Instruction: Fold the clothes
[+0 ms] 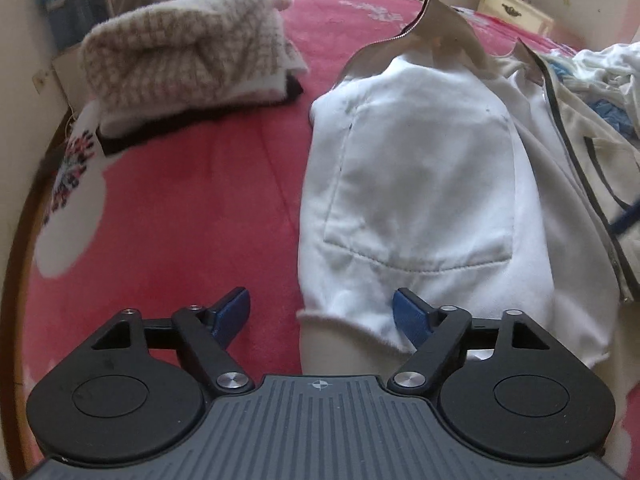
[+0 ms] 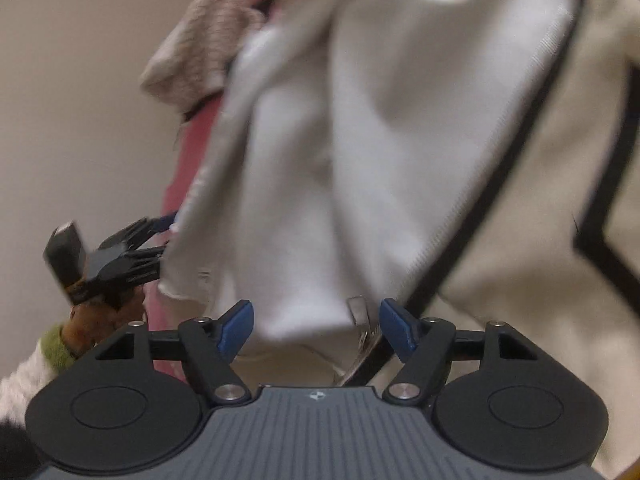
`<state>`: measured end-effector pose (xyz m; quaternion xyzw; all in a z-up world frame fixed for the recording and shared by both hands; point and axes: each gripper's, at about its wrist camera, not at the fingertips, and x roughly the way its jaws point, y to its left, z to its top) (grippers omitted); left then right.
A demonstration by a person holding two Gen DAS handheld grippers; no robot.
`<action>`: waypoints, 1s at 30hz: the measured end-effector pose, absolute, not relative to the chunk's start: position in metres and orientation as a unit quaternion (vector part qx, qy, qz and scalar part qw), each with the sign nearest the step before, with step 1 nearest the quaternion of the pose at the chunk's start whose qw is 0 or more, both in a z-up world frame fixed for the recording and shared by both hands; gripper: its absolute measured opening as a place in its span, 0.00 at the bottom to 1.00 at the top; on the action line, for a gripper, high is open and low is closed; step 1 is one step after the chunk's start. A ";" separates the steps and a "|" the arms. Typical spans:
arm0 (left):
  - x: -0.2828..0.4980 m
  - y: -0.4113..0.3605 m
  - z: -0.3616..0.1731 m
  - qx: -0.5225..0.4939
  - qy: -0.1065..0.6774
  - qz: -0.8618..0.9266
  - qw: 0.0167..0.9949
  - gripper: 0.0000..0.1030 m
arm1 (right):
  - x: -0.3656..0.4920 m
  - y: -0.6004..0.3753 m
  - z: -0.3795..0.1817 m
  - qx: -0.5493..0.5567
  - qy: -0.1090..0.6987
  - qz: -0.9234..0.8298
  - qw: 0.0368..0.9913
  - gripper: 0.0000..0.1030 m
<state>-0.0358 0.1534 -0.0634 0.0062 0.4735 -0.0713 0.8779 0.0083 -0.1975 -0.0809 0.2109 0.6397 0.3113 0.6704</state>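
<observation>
Both grippers stand wide, gripping nothing: left gripper [image 1: 322, 318] and right gripper [image 2: 316, 326] straddle the hem of the white cotton garment [image 1: 424, 184] on the red bed [image 1: 200, 208]. Folding appears unstarted; next, pinch hem corners. Beyond lies a folded beige knit [image 1: 188, 56].

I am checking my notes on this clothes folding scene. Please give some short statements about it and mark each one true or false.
1. The left gripper is open. True.
2. The bed cover is blue. False: it is red-pink.
3. A folded beige knit lies left of the white garment. True.
4. The right gripper is shut tight on a sock. False: it is open, with white cloth between its fingers.
</observation>
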 end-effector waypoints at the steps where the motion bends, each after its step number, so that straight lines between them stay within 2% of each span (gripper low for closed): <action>1: -0.038 0.153 -0.065 0.000 0.470 -0.068 0.880 0.65 | 0.005 -0.201 -0.081 0.229 0.637 0.304 0.671 0.70; 4: -0.044 0.149 -0.064 -0.021 0.464 -0.064 0.884 0.43 | -0.007 -0.208 -0.071 0.275 0.613 0.287 0.682 0.70; 8: -0.052 0.140 -0.054 -0.009 0.445 -0.055 0.894 0.23 | -0.020 -0.217 -0.060 0.304 0.584 0.267 0.704 0.70; 9: -0.054 0.139 -0.048 -0.010 0.437 -0.053 0.898 0.15 | -0.022 -0.220 -0.059 0.312 0.579 0.263 0.706 0.70; 10: -0.057 0.139 -0.042 -0.012 0.428 -0.051 0.902 0.13 | -0.024 -0.223 -0.059 0.318 0.575 0.259 0.708 0.70; 17: -0.079 0.121 0.016 -0.047 0.349 -0.088 0.932 0.10 | -0.023 -0.240 -0.031 0.341 0.532 0.239 0.737 0.70; 22: -0.099 0.061 0.055 -0.013 0.292 -0.208 0.933 0.10 | -0.017 -0.248 -0.005 0.348 0.489 0.243 0.762 0.70; 25: -0.107 0.014 0.050 0.030 0.293 -0.279 0.914 0.10 | -0.016 -0.245 0.006 0.337 0.473 0.248 0.776 0.70; 29: -0.110 -0.036 0.010 0.083 0.329 -0.326 0.882 0.12 | -0.021 -0.233 0.005 0.290 0.484 0.246 0.788 0.70; 30: -0.108 -0.045 -0.002 0.094 0.346 -0.331 0.873 0.15 | -0.023 -0.231 0.004 0.271 0.491 0.246 0.791 0.70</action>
